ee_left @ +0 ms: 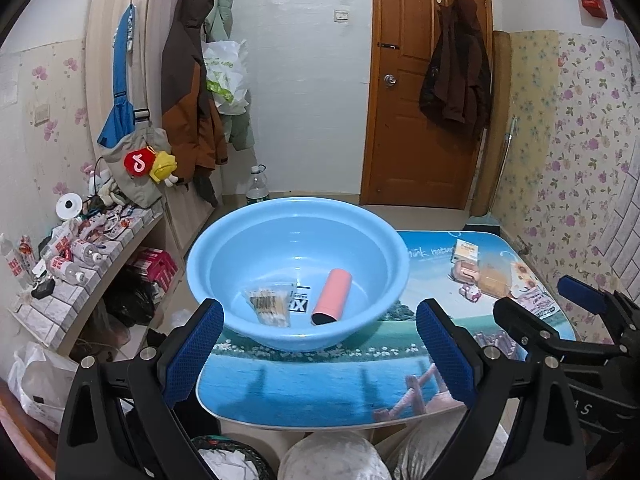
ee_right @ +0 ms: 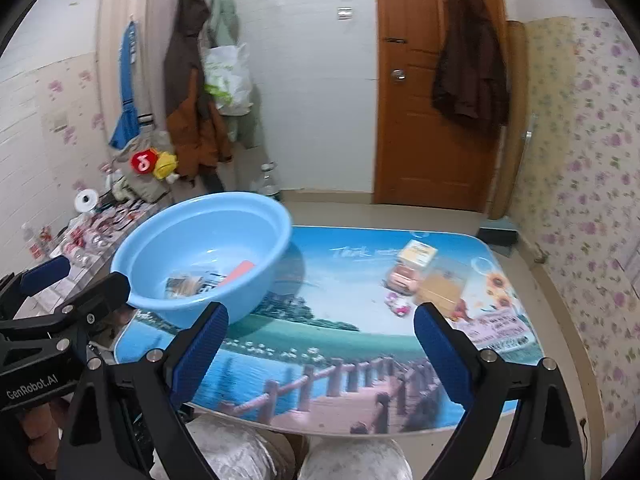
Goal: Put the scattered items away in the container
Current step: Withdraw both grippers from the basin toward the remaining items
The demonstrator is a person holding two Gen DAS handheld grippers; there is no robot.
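Note:
A light blue basin point(ee_left: 298, 216) point(ee_right: 256, 216) stands on the left part of the picture-printed table point(ee_left: 320, 392) point(ee_right: 340, 344). Inside it lie a pink tube point(ee_left: 332, 296) point(ee_right: 238, 272) and a clear packet of cotton swabs point(ee_left: 270, 302) point(ee_right: 182, 284). At the table's right side lie a yellow box point(ee_left: 465, 251) point(ee_right: 418, 254), a pink case point(ee_left: 464, 270) point(ee_right: 402, 278), a small pink figure point(ee_left: 471, 292) point(ee_right: 396, 304), a clear packet point(ee_left: 494, 278) point(ee_right: 442, 290) and a printed sachet point(ee_left: 538, 302) point(ee_right: 500, 326). My left gripper point(ee_left: 320, 344) is open and empty just before the basin. My right gripper point(ee_right: 320, 348) is open and empty above the table's front.
A low shelf point(ee_left: 80, 264) crowded with small bottles and packets stands left of the table. Coats hang on the wall and on the brown door point(ee_left: 424, 92). A water bottle point(ee_left: 256, 188) stands on the floor behind the basin. Each gripper shows at the edge of the other's view.

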